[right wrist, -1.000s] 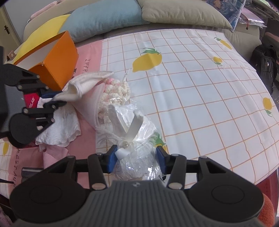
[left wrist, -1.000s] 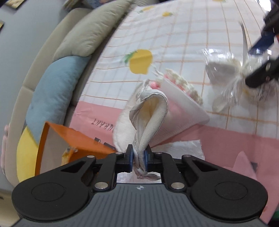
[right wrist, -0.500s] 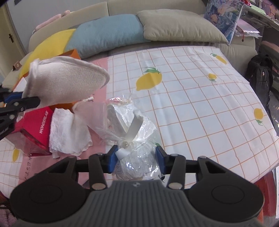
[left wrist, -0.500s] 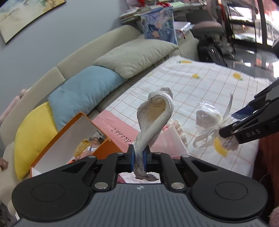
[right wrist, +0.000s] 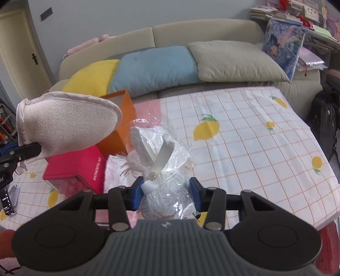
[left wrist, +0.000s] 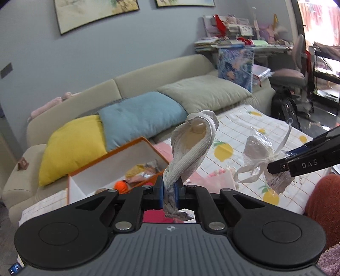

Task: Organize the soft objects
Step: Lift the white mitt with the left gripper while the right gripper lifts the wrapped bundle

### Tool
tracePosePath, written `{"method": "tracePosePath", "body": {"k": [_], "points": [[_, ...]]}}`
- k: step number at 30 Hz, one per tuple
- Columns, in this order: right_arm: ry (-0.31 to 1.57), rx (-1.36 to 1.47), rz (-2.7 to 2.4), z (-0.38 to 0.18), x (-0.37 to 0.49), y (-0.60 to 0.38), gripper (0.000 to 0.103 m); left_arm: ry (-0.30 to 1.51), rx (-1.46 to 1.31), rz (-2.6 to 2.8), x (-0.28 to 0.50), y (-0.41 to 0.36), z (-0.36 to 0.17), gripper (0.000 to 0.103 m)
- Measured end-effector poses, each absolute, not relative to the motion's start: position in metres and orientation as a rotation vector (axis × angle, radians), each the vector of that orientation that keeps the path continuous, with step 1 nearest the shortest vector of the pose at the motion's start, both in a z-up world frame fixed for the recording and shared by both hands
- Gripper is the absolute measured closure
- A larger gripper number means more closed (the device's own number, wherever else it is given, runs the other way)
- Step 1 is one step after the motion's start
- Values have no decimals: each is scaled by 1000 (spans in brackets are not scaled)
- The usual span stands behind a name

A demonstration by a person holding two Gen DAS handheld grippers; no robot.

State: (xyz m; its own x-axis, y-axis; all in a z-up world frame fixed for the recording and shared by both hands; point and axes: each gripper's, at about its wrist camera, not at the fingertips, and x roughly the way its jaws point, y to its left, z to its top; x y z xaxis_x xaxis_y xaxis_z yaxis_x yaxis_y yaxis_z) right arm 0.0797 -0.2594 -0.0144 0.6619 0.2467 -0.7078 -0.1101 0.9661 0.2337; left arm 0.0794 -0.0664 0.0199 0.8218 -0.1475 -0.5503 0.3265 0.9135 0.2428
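Overhead of the lemon-print bed (right wrist: 244, 135), three cushions (right wrist: 153, 68) line its far edge and two boxes (right wrist: 119, 127) its left corner; left tongs (left wrist: 171, 192) pinch one white mitt (left wrist: 191, 146), right tongs (right wrist: 166, 193) clasp one cellophane bundle (right wrist: 161, 161).

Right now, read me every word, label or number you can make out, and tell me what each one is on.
"DAS": on the black finger of the right hand-held gripper, seen from the left wrist.
"WONDERLAB", printed sideways: on the red cardboard box.
Paper tag on the clear cellophane gift bag: handwriting too blurred to read.
Framed pictures on the grey wall: no legible text.
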Motion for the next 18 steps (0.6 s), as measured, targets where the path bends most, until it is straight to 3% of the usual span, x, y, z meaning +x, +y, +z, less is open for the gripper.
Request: {"method": "tracePosePath", "body": {"k": [18], "points": [[726, 26, 363, 19, 151, -181, 58, 520, 339, -73, 129, 16, 22, 92]]}}
